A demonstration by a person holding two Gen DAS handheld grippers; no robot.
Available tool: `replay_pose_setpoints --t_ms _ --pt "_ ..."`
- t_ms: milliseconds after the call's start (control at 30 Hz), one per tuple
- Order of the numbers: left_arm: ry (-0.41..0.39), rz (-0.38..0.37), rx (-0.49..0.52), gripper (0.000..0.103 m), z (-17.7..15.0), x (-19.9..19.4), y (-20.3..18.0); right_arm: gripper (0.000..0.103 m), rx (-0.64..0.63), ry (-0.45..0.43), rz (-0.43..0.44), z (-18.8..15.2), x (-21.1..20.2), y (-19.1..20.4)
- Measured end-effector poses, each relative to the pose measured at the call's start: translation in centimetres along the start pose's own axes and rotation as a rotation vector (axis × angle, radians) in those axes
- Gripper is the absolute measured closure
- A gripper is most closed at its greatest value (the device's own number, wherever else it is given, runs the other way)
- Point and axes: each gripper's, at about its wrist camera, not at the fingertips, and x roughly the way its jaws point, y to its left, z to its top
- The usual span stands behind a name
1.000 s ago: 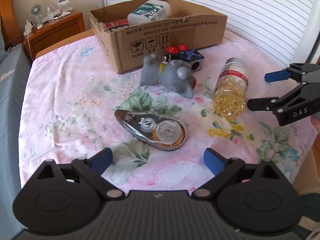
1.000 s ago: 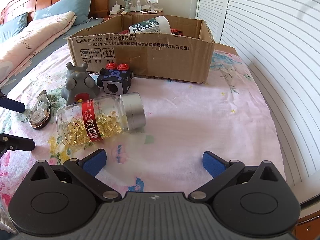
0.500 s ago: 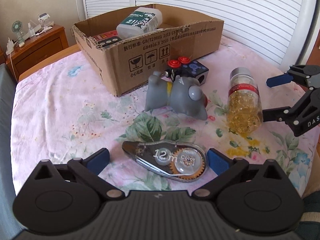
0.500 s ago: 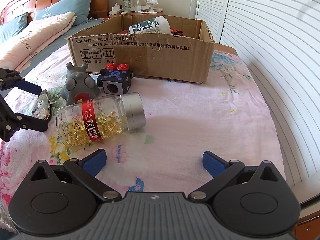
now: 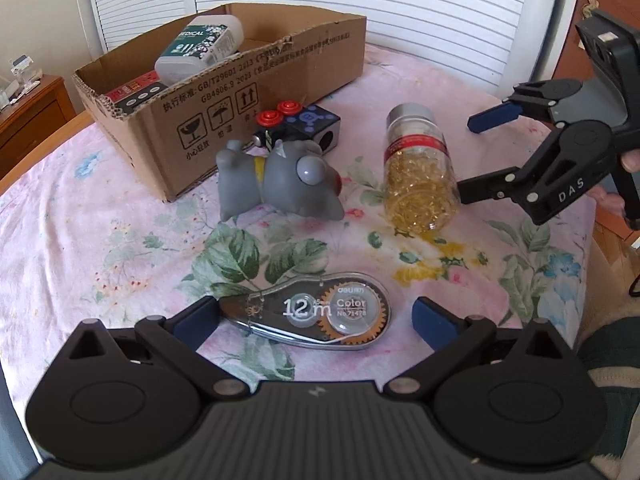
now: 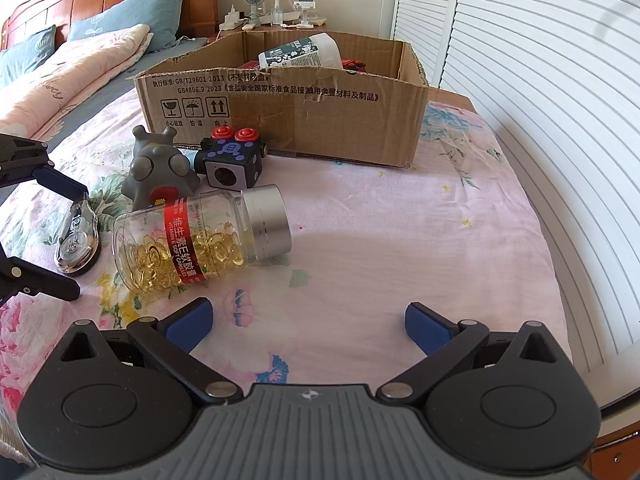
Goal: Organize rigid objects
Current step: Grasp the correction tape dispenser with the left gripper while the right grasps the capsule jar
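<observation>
A clear correction-tape dispenser (image 5: 316, 317) lies on the floral sheet between the open fingers of my left gripper (image 5: 316, 320); it also shows in the right wrist view (image 6: 78, 240). A clear bottle of yellow capsules (image 6: 200, 240) with a silver cap lies on its side just ahead-left of my open, empty right gripper (image 6: 308, 320); in the left wrist view the bottle (image 5: 418, 176) lies beside the right gripper (image 5: 476, 160). A grey toy (image 5: 280, 180) and a black cube with red buttons (image 5: 300, 126) lie in front of a cardboard box (image 5: 248, 92).
The box holds a white bottle (image 5: 200, 46) and a dark flat item (image 5: 136, 90). White shutters (image 6: 540, 80) run along the right. Pillows and a quilt (image 6: 60, 72) lie at far left; a nightstand (image 6: 272, 20) stands behind the box.
My left gripper has moved forward and down until its open fingers straddle the tape dispenser. My right gripper has stayed in place, open.
</observation>
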Motion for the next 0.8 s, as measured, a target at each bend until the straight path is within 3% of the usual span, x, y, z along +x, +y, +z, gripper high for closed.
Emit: replay_pose_setpoints --t_ms 133,267,400,567,800 --pt "-0.002 0.003 -0.002 0.004 0.1 -0.1 0.3 0.0 -0.01 0.002 0.01 -0.1 -0.2 0.0" --pt "-0.01 0.006 -0.005 0.014 0.3 -0.3 0.0 0.0 -0.044 0.019 0.04 0.0 -0.3 0.4" --pt "-0.016 0.024 -0.031 0.013 0.0 -0.6 -0.2 0.0 -0.103 0.041 0.095 0.2 -0.6 1.4" --pt "-0.016 0.035 -0.048 0.013 -0.4 -0.9 -0.1 0.0 -0.168 0.007 0.135 1.2 -1.0 2.6" --pt "-0.021 0.042 -0.06 0.013 -0.9 -1.3 -0.3 0.0 -0.179 -0.01 0.195 3.6 0.1 3.1"
